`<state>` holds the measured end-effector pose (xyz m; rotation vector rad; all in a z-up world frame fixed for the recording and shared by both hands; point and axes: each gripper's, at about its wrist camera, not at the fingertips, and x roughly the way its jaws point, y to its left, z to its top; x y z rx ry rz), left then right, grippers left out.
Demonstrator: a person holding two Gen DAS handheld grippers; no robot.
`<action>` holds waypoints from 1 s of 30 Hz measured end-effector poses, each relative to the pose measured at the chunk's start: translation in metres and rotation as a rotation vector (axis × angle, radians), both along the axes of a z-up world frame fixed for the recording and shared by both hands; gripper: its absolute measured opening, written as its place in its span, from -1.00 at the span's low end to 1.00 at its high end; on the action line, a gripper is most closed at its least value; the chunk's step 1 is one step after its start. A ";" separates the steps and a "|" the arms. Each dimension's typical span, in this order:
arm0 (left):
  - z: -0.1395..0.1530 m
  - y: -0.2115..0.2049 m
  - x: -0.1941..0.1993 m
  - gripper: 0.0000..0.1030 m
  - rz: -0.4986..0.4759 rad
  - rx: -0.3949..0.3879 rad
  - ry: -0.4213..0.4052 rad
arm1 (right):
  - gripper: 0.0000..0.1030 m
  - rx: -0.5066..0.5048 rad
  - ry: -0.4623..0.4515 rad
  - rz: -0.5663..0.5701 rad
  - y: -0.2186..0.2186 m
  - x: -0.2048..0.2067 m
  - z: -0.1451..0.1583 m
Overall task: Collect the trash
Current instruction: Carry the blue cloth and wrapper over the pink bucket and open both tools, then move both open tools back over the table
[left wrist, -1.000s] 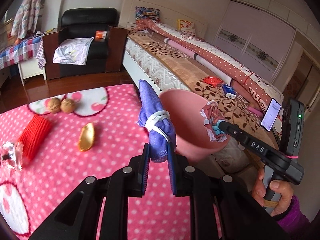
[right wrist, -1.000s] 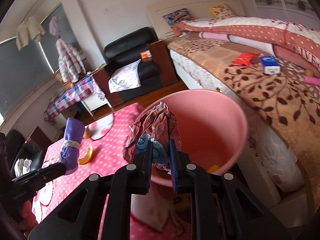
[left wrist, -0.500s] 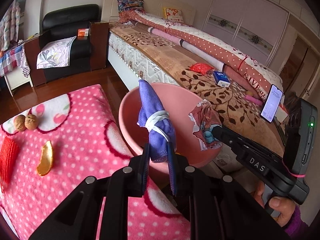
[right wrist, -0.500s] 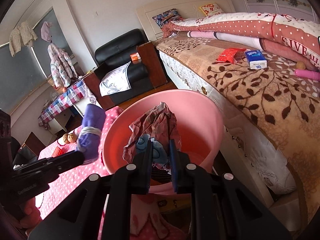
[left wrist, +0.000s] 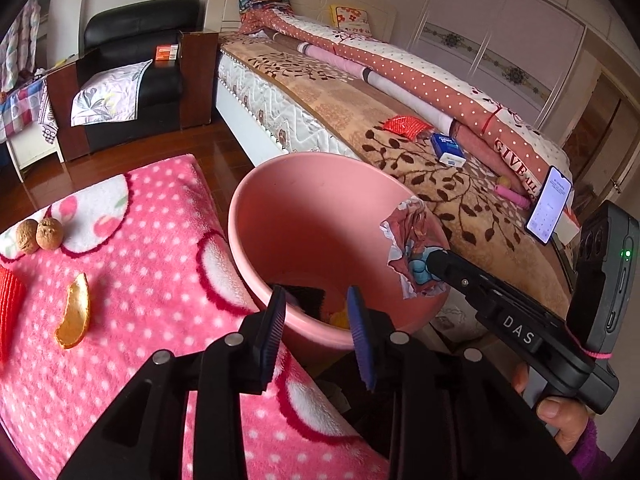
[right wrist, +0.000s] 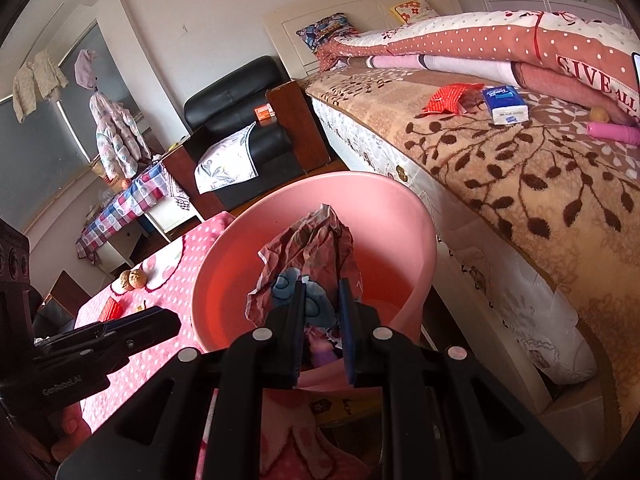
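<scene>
Left gripper (left wrist: 316, 320) over the near rim of the pink bin (left wrist: 256, 184), jaws opening, nothing between them. Bin bottom mostly hidden: something dark and a yellow scrap, hard to identify. Right gripper (right wrist: 320, 320) clamped on the crumpled wrapper (right wrist: 316, 248), held over the bin's mouth, long axis pointing up and away from the fingers. Orange peel (left wrist: 74, 316) lies on the pink blanket (left wrist: 152, 264).

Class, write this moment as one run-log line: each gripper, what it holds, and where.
left gripper: opening, empty, over pink bin | right gripper: shut on crumpled wrapper, above the bin | orange peel: on pink cloth
</scene>
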<state>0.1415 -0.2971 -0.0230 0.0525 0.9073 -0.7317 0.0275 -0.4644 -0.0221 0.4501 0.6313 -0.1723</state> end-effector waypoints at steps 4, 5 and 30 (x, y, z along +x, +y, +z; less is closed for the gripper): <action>0.001 0.004 -0.002 -0.28 0.003 -0.006 0.001 | -0.64 0.020 -0.004 -0.010 0.000 0.000 -0.001; 0.001 0.005 -0.002 -0.26 0.003 -0.009 0.002 | -0.53 0.029 -0.004 -0.013 0.000 0.000 -0.001; 0.009 0.064 -0.021 -0.22 0.095 -0.026 -0.033 | -0.18 -0.015 -0.014 0.064 0.048 -0.005 0.017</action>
